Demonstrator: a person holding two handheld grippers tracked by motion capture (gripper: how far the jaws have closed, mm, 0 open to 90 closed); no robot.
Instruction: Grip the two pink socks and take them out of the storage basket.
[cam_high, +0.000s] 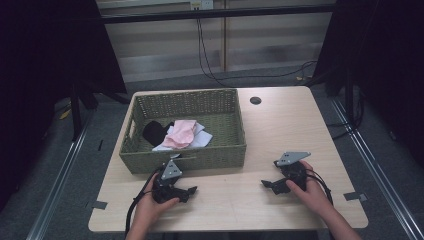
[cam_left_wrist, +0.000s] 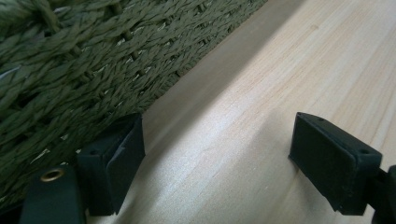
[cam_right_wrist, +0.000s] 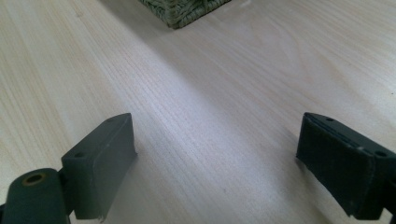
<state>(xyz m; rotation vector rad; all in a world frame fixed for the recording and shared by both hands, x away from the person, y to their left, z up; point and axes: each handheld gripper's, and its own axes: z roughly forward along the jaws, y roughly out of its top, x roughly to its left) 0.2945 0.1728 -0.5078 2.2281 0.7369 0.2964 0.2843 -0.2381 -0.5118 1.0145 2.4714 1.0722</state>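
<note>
High view is showing both hands resting low on the pale wooden table (cam_high: 260, 150), each holding a claw, with a green woven basket (cam_high: 182, 157) sitting across the far left part of the surface. The left claw (cam_high: 191, 190) is lying just beside the basket's near wall, jaws standing wide apart with nothing between them; the left gripper view is looking along that rough, ropy wall (cam_left_wrist: 84, 70) and the smooth, fine-grained wood. The right claw (cam_high: 266, 184) is sitting well apart from the basket, over bare table, its jaws also spread and empty.

Inside the basket, soft things are lying in a loose heap: a pink folded cloth (cam_high: 180, 133) on top of a white cloth (cam_high: 202, 137), with a black rolled piece (cam_high: 156, 131) just beside them on the left. These are limp, crumpled fabrics, nothing rigid.

What could be going wrong from here, as I judge it: the left claw is starting so close to the wall that a lift toward the cloths may be catching a jaw on the coarse weave and dragging the light basket. Overlapping fabrics may also be coming up together, or a thin pinch may be slipping off.
</note>
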